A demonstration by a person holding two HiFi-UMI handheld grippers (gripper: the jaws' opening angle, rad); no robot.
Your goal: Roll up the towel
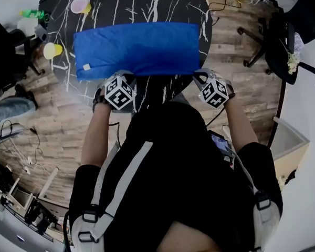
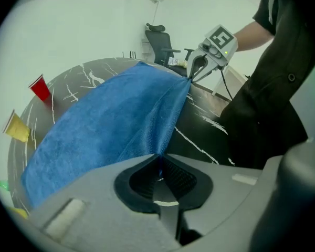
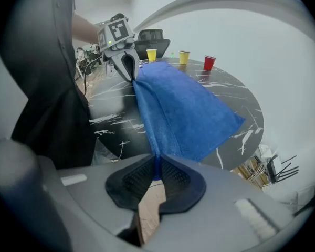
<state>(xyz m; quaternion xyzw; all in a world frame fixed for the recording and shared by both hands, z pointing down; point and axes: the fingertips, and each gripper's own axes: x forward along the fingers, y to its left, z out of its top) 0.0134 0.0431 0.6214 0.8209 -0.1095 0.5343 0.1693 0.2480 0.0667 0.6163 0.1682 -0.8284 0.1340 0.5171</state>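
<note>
A blue towel lies spread flat on the round black marble table. My left gripper is shut on the towel's near left corner, and my right gripper is shut on its near right corner. In the left gripper view the towel runs up from the pinching jaws of the left gripper toward the right gripper at the far corner. The right gripper view mirrors this: the towel is pinched in the right gripper, with the left gripper beyond. The near edge is lifted slightly off the table.
Paper cups stand at the table's far left: a pink one and a yellow one; red and yellow cups show in the right gripper view. Office chairs stand at the right, a wooden floor below.
</note>
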